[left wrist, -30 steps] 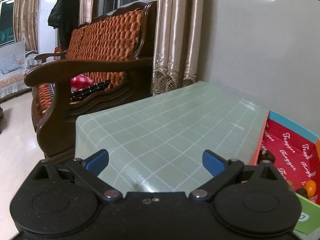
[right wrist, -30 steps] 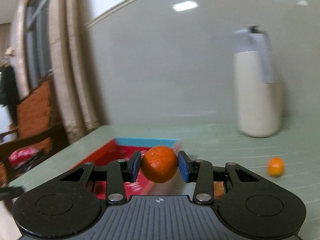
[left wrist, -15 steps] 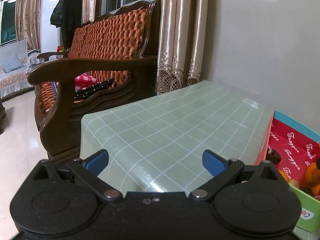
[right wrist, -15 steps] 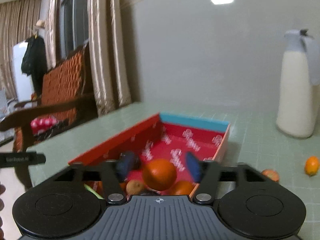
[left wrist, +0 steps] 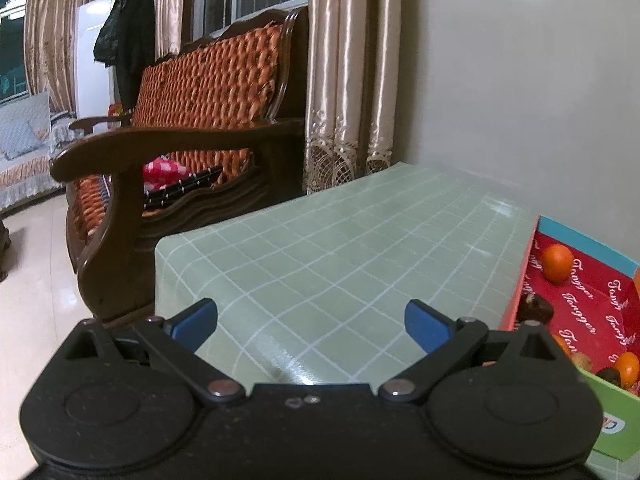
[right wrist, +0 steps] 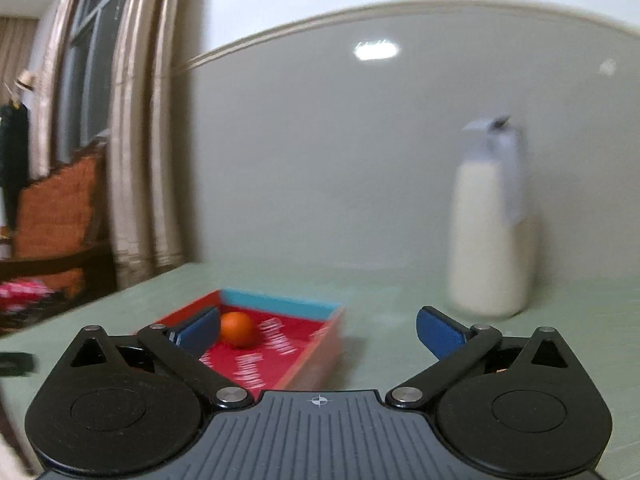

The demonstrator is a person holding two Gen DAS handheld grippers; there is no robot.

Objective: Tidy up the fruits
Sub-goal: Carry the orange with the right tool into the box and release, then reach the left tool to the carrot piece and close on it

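Observation:
A shallow red box [right wrist: 276,354] with a blue far wall lies on the green checked tablecloth. An orange [right wrist: 237,329] rests inside it near the far left corner. My right gripper [right wrist: 318,334] is open and empty, above and behind the box. In the left wrist view the box [left wrist: 592,312] is at the right edge and holds the same orange [left wrist: 557,263], a dark brown fruit [left wrist: 536,309] and several small fruits near the front. My left gripper [left wrist: 310,322] is open and empty over bare tablecloth, left of the box.
A tall cream jug with a grey lid [right wrist: 490,232] stands by the wall at the back right. A wooden armchair with an orange cushion [left wrist: 192,128] stands beyond the table's left edge [left wrist: 160,256]. Curtains [left wrist: 348,80] hang in the corner.
My right gripper opened and let go of the orange, which now lies in the box; the gripper has pulled back and up. My left gripper stayed open and shifted slightly.

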